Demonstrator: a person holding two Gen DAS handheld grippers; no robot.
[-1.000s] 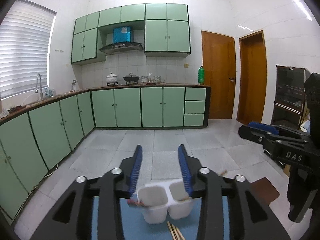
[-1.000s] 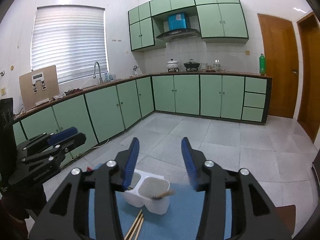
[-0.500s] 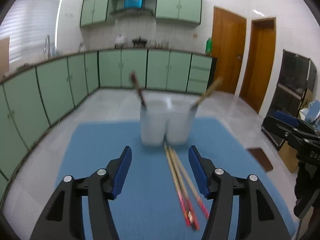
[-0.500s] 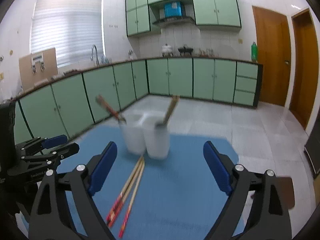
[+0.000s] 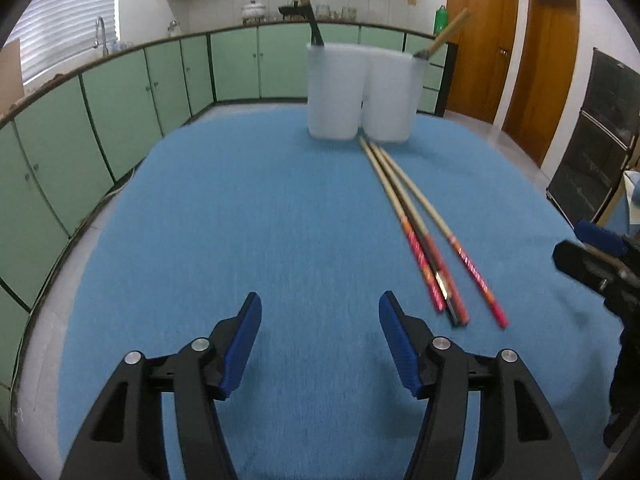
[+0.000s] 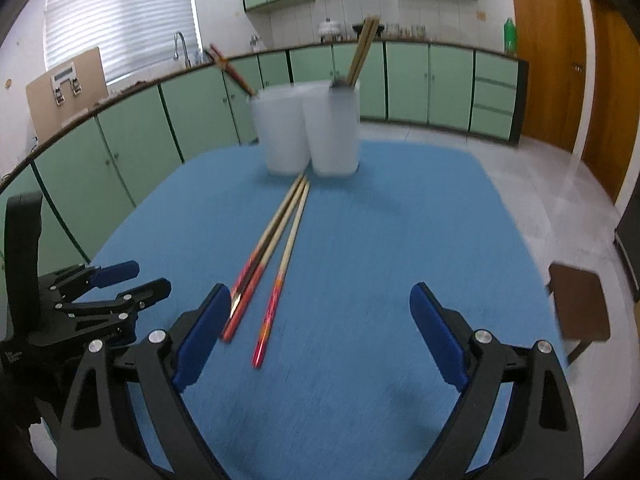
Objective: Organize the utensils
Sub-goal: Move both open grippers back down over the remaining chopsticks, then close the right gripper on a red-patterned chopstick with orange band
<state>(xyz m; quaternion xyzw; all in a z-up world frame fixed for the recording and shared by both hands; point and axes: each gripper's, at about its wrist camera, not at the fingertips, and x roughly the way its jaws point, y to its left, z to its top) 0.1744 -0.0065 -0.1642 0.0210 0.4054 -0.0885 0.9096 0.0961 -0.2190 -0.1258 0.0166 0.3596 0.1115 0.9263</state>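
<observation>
On the blue-covered counter point(image 5: 248, 216), three loose chopsticks point(image 5: 420, 236) lie right of centre, far tips touching the white twin holder point(image 6: 310, 132) near the far edge. Open cloth spreads to their left. The left gripper point(image 5: 320, 312) and right gripper point(image 6: 320, 312) have empty, parted fingers, the right's widest. Only the right view shows the brown stool point(image 6: 578, 304) beyond the right edge.

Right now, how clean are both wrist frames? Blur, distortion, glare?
Left wrist: heavy fisheye, counter bows; chopsticks smeared at their red ends, cups soft. Right wrist: same bowing, cups and chopsticks motion-blurred, window bright but not blown out.
</observation>
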